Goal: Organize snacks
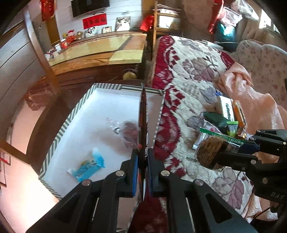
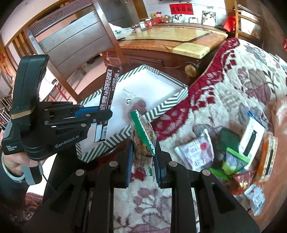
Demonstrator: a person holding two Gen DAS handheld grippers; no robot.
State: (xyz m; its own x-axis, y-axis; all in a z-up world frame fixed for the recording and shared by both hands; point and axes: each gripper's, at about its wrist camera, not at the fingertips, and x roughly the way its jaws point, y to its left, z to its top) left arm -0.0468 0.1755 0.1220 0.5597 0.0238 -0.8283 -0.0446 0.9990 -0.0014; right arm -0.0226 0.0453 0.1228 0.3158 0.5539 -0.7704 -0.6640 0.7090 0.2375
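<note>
Right wrist: crinkly snack packet [image 2: 142,141] pinched.

Blurred snack pile [image 2: 233,154]; red sign's [image 2: 181,9] characters unreadable.

The box [image 1: 100,107] looks like smooth matt card; the blanket [image 1: 188,71] is fuzzy cloth; glossy, crinkled, probably plastic film wraps the snack packet [image 2: 143,141].

Right hand-held gripper [image 2: 142,160] clamps a green-edged snack packet [image 2: 142,141] beside the striped box [image 2: 161,110].
</note>
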